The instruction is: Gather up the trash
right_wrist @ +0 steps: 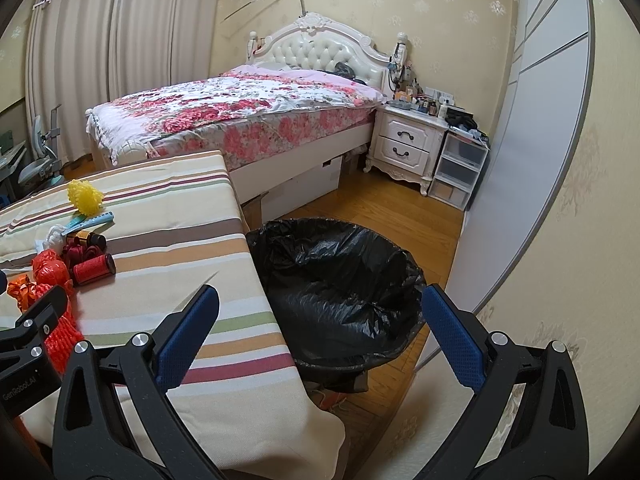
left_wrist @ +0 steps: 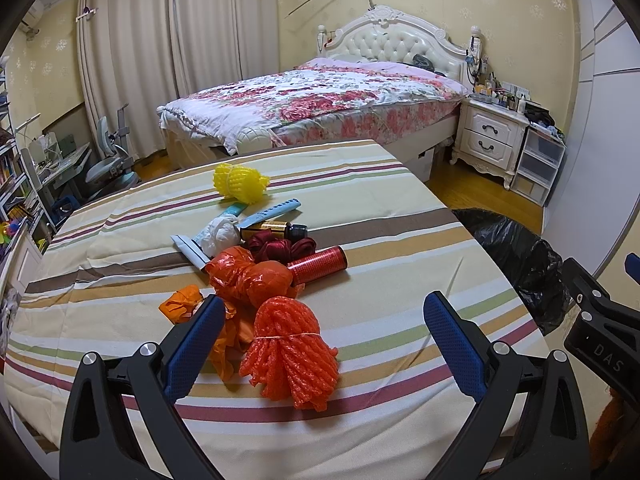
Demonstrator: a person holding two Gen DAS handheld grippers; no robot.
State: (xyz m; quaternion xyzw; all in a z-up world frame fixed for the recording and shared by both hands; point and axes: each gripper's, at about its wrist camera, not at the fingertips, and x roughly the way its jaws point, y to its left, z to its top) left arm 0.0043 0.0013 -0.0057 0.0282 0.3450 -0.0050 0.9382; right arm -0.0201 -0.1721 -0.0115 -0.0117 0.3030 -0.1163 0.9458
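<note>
A pile of trash lies on the striped table [left_wrist: 400, 240]: an orange foam net bundle [left_wrist: 290, 356] nearest me, an orange plastic bag [left_wrist: 248, 276], a red roll [left_wrist: 318, 264], dark red fabric [left_wrist: 280, 246], a white wad [left_wrist: 220, 234], a brown bottle [left_wrist: 276, 230] and a yellow foam net [left_wrist: 238, 180]. My left gripper [left_wrist: 324, 320] is open and empty, its fingers either side of the orange bundle, above it. My right gripper [right_wrist: 320, 312] is open and empty, over the black-lined trash bin [right_wrist: 340, 292] beside the table's right edge.
A bed [right_wrist: 240, 116] with a floral quilt stands behind the table. A white nightstand [right_wrist: 404, 144] and plastic drawers [right_wrist: 456, 172] are at the back right. A wardrobe wall [right_wrist: 520, 160] is close on the right. Wooden floor [right_wrist: 380, 208] lies around the bin.
</note>
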